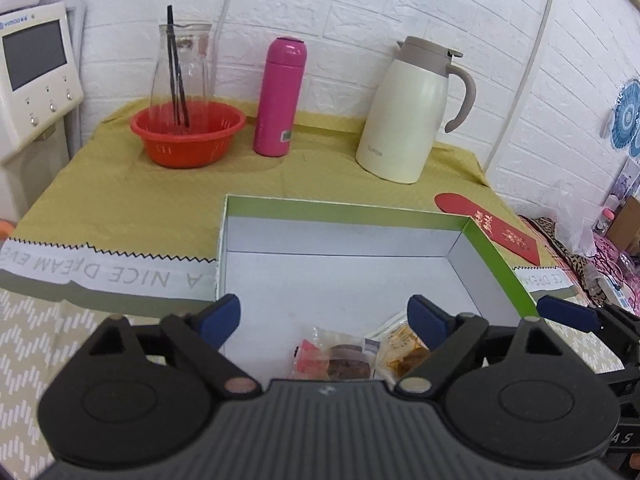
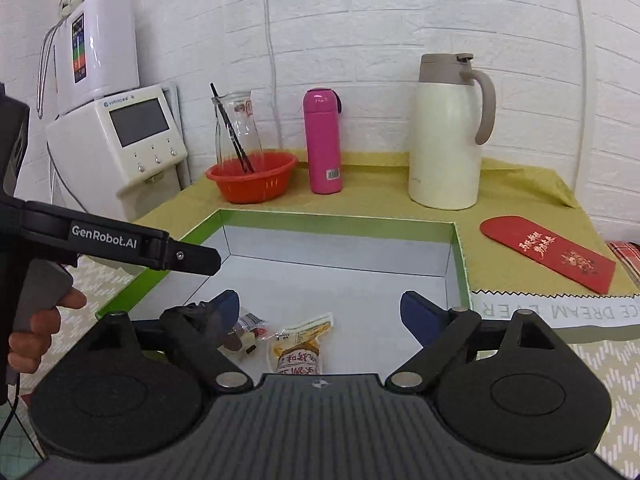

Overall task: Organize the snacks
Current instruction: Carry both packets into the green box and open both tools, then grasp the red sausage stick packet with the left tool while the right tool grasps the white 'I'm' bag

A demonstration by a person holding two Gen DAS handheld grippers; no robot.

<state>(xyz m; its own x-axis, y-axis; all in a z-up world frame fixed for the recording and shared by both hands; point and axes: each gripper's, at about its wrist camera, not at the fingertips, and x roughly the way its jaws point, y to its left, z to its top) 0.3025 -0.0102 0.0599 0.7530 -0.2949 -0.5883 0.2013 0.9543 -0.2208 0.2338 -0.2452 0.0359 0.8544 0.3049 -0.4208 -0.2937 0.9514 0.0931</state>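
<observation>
An open box with a green rim and a white floor lies on the yellow-green cloth. Two wrapped snacks lie on its near floor: a pink and brown packet and a yellow packet. My left gripper hangs open just above them, with nothing between its blue pads. In the right wrist view the yellow packet and the clear pink packet lie below my open right gripper, which holds nothing. The left gripper's black finger reaches over the box's left rim, with a hand on its handle.
Behind the box stand a red colander holding a glass carafe, a pink flask and a cream jug. A red envelope lies right of the box. A white dispenser sits at the left.
</observation>
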